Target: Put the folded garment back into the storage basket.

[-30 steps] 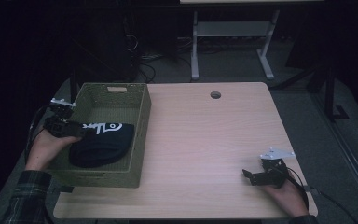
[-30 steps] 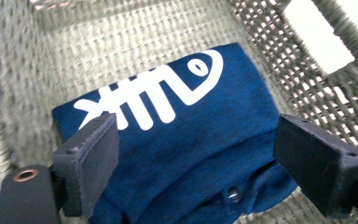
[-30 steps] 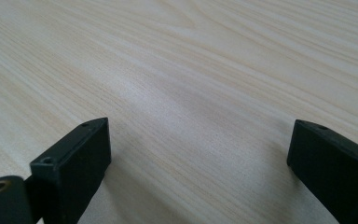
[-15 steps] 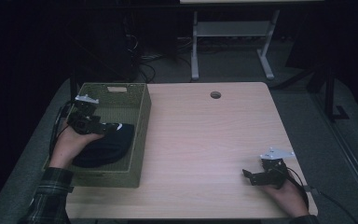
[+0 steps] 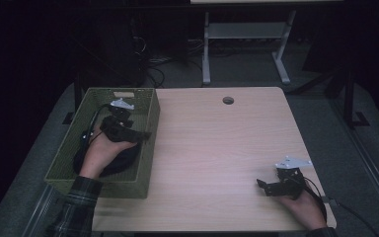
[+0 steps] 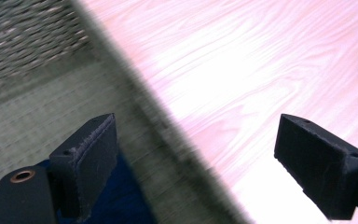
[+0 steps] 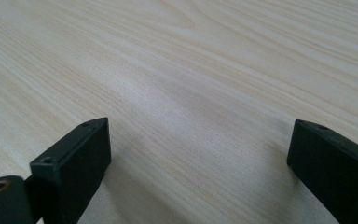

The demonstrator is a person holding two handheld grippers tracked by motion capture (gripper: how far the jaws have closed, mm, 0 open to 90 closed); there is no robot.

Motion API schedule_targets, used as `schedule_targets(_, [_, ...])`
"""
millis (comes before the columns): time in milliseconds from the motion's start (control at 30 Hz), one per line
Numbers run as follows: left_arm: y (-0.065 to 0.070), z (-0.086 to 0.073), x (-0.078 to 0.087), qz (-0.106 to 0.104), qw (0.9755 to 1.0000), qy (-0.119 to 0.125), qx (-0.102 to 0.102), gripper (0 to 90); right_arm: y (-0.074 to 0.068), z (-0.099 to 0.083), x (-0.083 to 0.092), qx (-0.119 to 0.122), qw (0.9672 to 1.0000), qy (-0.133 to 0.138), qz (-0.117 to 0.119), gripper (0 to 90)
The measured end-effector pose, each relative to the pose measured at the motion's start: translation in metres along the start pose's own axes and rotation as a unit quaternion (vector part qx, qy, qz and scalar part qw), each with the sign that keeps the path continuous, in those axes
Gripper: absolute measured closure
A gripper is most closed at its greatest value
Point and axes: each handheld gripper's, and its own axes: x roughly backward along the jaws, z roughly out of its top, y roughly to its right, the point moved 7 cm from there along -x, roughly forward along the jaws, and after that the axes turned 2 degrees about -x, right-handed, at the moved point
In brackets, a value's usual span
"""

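Left gripper (image 5: 137, 134) sits over the green woven basket (image 5: 148, 106), which stands at the left edge of the surface (image 5: 227, 143); its jaws are wide apart and hold nothing, pointing toward the basket's right wall. In the left gripper view that gripper (image 6: 196, 163) straddles the wall's rim — one jaw over the basket's inside, the other over bare wood. The dark blue cloth (image 5: 123, 160) lies on the basket floor in its near half, partly under the left hand (image 5: 103, 150); a patch of the cloth (image 6: 116, 200) shows just beside the inner jaw (contact between them cannot be told).

Right gripper (image 5: 262, 186) rests near the right near corner of the surface, well apart from the basket — jaws apart, empty. The right gripper view has its gripper (image 7: 198, 158) low over plain wood grain.
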Motion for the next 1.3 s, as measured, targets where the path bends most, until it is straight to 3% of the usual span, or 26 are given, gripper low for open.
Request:
schedule_targets(133, [0.019,0.006,-0.006,-0.016,0.9998,0.012,-0.006,13.3,0.000,0.000,0.000,0.000,1.0000,0.000,0.000,5.6])
schedule_targets(633, [0.084,0.003,-0.037,-0.056,0.9972,0.017,-0.046,13.3,0.000,0.000,0.000,0.000,1.0000,0.000,0.000,5.3])
schedule_targets(933, [0.107,-0.007,-0.065,-0.080,0.9950,0.028,-0.054,13.3,0.000,0.000,0.000,0.001,1.0000,-0.001,0.001,4.9])
schedule_targets(1100, [0.118,-0.013,-0.077,-0.070,0.9941,0.036,-0.074,13.2,0.000,0.000,0.000,0.001,1.0000,-0.001,0.001,5.0])
schedule_targets(1300, [0.126,-0.020,-0.089,-0.081,0.9936,0.039,-0.069,13.2,0.000,0.000,0.000,0.000,1.0000,-0.001,0.000,5.0])
